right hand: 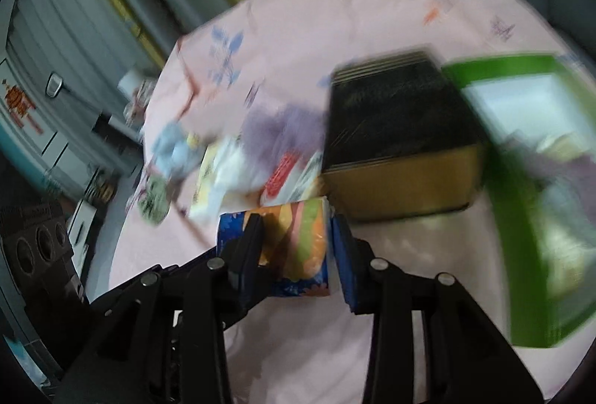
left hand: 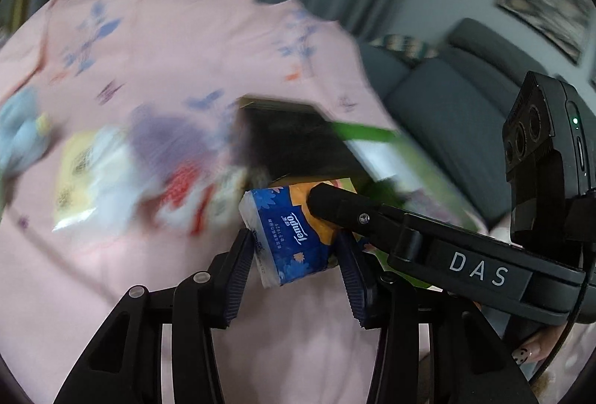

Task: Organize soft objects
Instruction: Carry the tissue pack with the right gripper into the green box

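Broadly, a pink floral tabletop (left hand: 156, 43) carries a dark box (right hand: 398, 113) beside a green bin (right hand: 521, 203); both claws pinch one Tempo tissue pack (left hand: 287, 236) above it, left claw (left hand: 296, 260) and right claw (right hand: 294, 247) together.

Grey sofa (left hand: 447, 106) beside pink floral tablecloth (left hand: 186, 43).

Pink floral-printed cloth (right hand: 305, 43) spread over the supporting surface, several items laid on it.

1 black-and-tan box (right hand: 402, 143) is set just beside a green-rimmed tray (right hand: 521, 210). A blurred heap of packets (right hand: 260, 162) is seen next to the box, with a pale blue soft item (right hand: 173, 147) beyond it; finer detail is lost to blur.
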